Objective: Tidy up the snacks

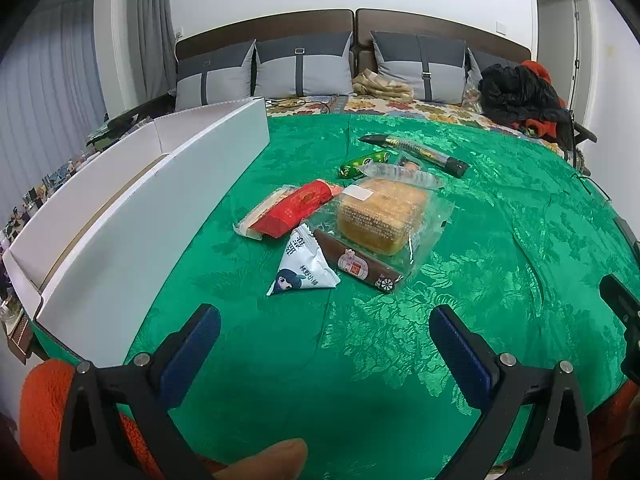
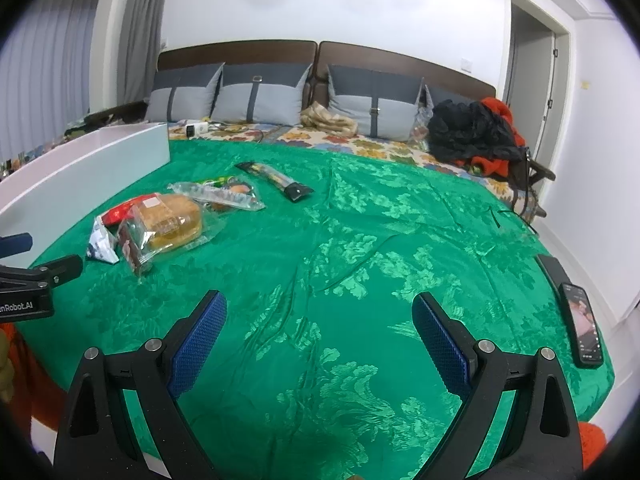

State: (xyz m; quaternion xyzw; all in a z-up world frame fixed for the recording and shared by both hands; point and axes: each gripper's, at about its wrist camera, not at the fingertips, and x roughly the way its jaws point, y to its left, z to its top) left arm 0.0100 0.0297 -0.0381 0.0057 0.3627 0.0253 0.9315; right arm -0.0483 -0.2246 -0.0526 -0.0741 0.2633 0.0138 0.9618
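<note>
Looking over the bed, I judged the sorting not yet begun: the snacks lay heaped on the green cover, just beside the white box, whose visible inside held nothing. My left tongs hung released short of the pile, and my right tongs gaped over bare cloth, well apart from it. Only the right view showed the phone at the bed's edge; only the left showed into the box.

Wrapped snacks lie clustered on the green cloth; white box beside.
</note>
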